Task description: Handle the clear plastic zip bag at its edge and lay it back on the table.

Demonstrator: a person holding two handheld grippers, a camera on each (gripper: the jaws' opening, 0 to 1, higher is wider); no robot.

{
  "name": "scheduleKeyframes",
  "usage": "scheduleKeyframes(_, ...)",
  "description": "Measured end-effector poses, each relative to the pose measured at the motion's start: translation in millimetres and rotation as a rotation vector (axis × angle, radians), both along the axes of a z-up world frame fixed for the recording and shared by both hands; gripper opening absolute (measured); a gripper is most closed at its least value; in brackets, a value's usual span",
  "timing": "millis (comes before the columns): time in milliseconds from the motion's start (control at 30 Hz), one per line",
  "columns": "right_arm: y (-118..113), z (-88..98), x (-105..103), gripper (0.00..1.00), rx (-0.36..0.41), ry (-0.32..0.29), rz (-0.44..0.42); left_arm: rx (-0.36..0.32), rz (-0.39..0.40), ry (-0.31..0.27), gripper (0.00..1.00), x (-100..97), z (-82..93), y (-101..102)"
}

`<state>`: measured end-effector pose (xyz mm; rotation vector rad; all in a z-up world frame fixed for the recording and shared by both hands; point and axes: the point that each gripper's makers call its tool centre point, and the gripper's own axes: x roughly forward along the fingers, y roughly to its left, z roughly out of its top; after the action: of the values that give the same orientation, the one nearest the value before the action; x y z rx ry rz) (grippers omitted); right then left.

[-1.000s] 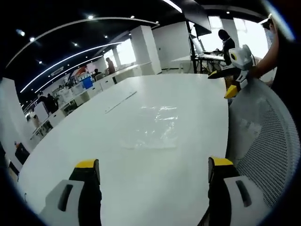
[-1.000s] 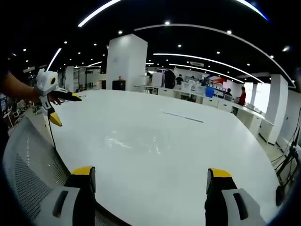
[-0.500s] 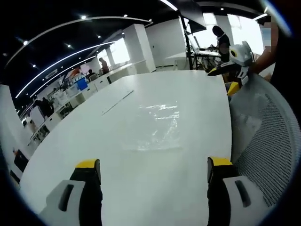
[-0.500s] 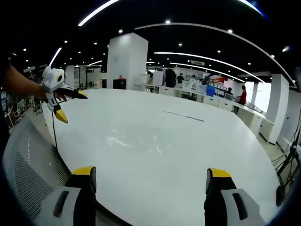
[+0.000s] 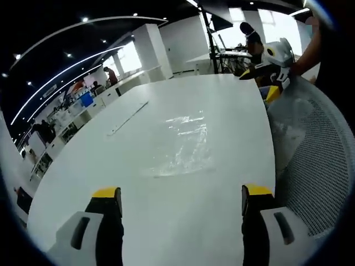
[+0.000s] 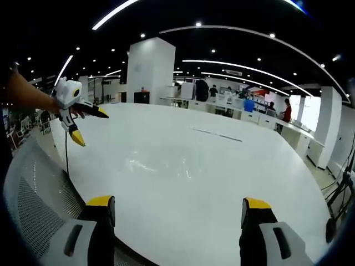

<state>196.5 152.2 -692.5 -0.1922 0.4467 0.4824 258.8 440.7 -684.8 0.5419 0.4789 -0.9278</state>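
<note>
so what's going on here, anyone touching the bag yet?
Not yet. A person holds a claw in each hand over a white table. The clear plastic zip bag lies flat on it, untouched. The left claw is open and aimed at the bag's near edge. The right claw is open too, held back over the table. A mesh chair back stands at the table's edge.

A glossy white table [image 5: 166, 205] is being shown under a clear, colourless zip bag [image 5: 184, 145] marked by pale glints. Yellow tips are being carried on the black jaws of the left gripper [image 5: 176, 202] and of the right gripper [image 6: 177, 209], with light grey housings behind. A grey mesh chair back [image 5: 321, 160], patterned with fine holes, is being seen beside the table. White pillars [image 6: 148, 72] are being lit under a black ceiling [image 6: 233, 22]
</note>
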Motion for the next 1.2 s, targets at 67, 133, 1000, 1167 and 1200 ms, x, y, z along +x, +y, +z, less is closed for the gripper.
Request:
scheduleKeyframes(67, 0, 0.2, 0, 0.95, 0.001, -0.001, -0.003, 0.014, -0.013, 0.003, 0.88, 1.3, -2.6, 0)
scheduleKeyframes(133, -1, 0.7, 0, 0.95, 0.004, -0.003, -0.007, 0.033, -0.037, 0.003, 0.87, 1.7, -4.6, -3)
scheduleKeyframes(1000, 0, -0.7, -1, 0.93, -0.012, 0.016, -0.015, 0.250, -0.334, -0.001, 0.76, 5.8, -38.5, -38)
scheduleKeyframes(1167, -1, -1.3, -1, 0.93, -0.013, 0.013, -0.014, 0.308, -0.382, -0.004, 0.72, 5.2, -46.0, -39)
scheduleKeyframes(1200, -2, -1.2, -1, 0.93, -0.013, 0.012, -0.014, 0.313, -0.390, -0.008, 0.72, 5.7, -46.7, -40)
